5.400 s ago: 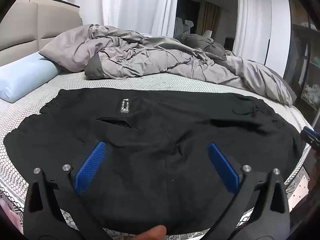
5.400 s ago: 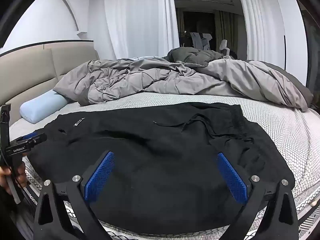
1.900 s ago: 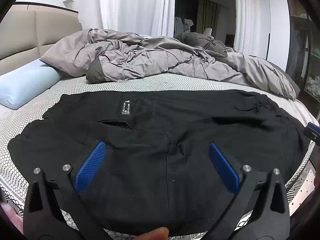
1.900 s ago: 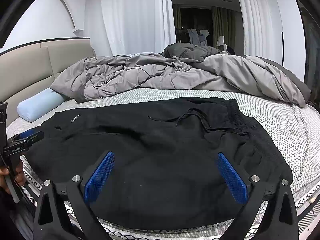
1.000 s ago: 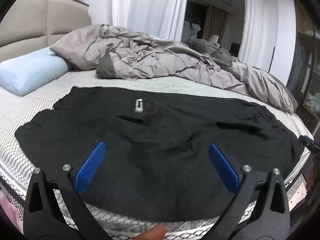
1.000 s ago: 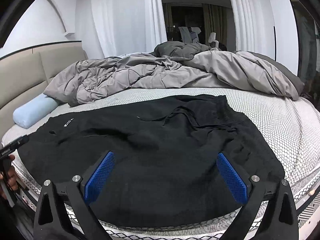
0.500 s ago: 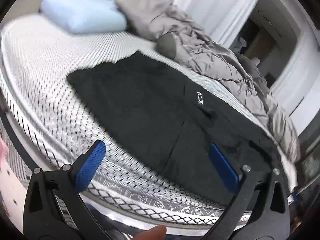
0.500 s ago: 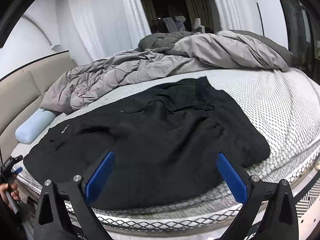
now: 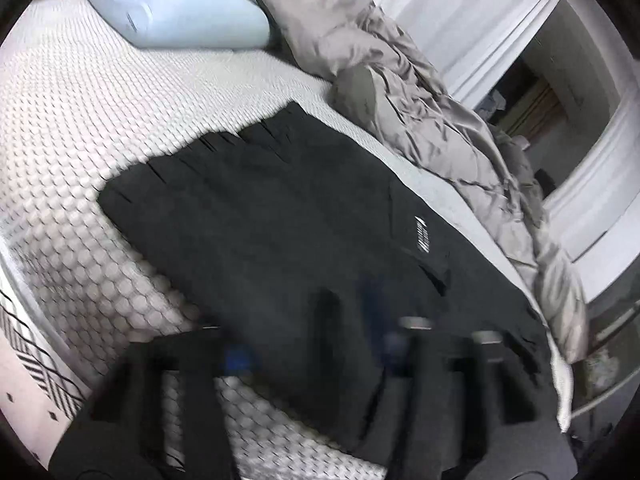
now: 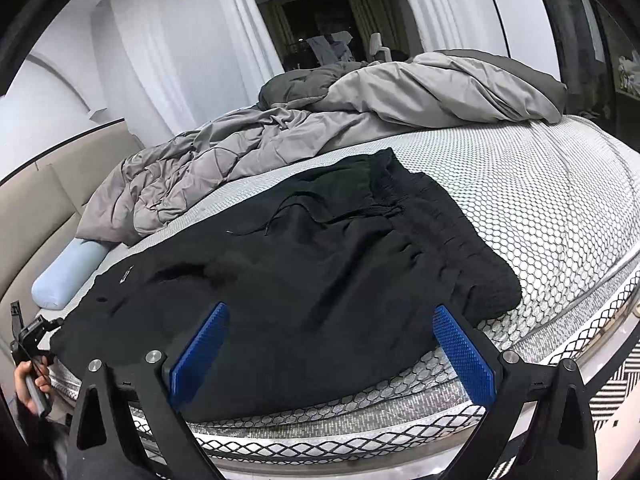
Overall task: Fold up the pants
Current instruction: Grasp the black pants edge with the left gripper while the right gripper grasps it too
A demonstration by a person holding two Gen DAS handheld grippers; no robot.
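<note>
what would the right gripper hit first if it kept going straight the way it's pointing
Most likely the black pants spread on the bed: the open right gripper aims straight at their near edge. Depth is unclear.

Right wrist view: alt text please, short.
Black pants lie spread flat on a honeycomb-patterned mattress, with the open right hand-held gripper poised at their near edge. A rumpled grey duvet and pale blue pillow lie behind.
</note>
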